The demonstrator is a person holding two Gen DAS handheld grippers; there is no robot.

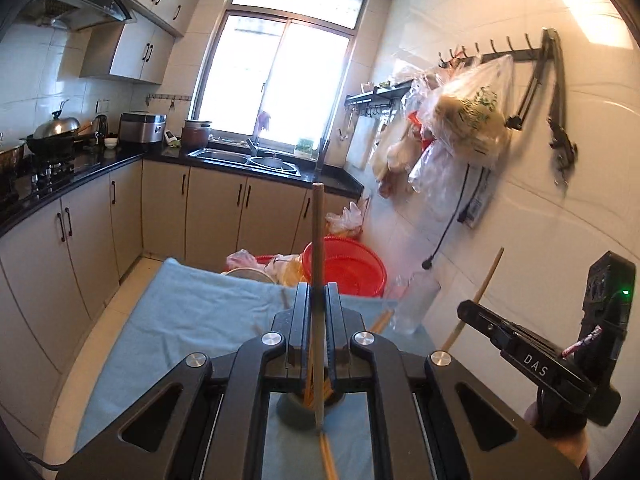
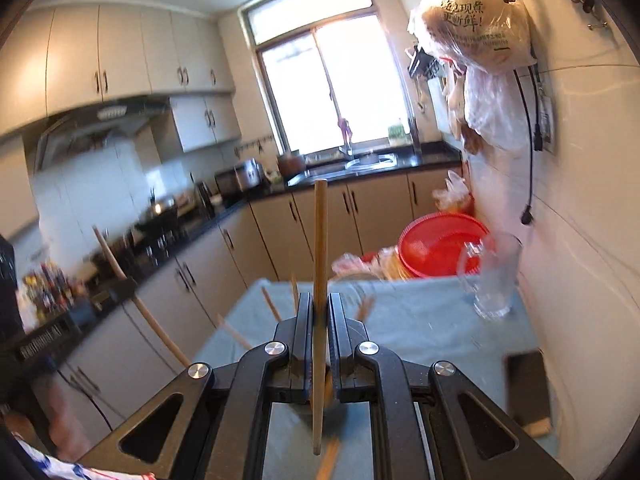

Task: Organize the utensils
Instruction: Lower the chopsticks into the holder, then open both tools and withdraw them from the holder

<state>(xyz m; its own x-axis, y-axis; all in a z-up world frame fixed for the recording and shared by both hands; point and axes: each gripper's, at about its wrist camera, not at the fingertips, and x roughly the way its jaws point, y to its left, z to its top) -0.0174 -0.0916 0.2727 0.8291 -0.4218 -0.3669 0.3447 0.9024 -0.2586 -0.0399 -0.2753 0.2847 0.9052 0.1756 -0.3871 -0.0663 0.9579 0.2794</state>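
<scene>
- Left wrist view showed the left gripper (image 1: 318, 296) clenched on a single wooden chopstick (image 1: 317, 280), held nearly upright between the two black fingers above a table draped in a blue cloth (image 1: 180, 320).
- Directly beneath the jaws sat a round grey holder (image 1: 298, 412) already bristling with chopsticks — the gripped stick's lower end reached down to its rim.
- More loose chopsticks (image 1: 380, 320) lay on the cloth just beyond the fingers, near a clear glass mug (image 1: 414, 304) at the table's far right corner.
- Off to the right in the same view, the right gripper (image 1: 466, 310) grasped a second chopstick (image 1: 476, 300), tilted toward the tiled wall.
- Right wrist view confirmed it: the right gripper (image 2: 320, 304) was closed on its own chopstick (image 2: 319, 280), upright over the cloth, with the holder's chopsticks blurred below.
- At the left of that frame the left gripper's stick (image 2: 132, 296) leaned at a slant.
- Red plastic basins (image 2: 440, 248) stood behind the table — the glass mug (image 2: 494, 276) was just in front of them.
</scene>
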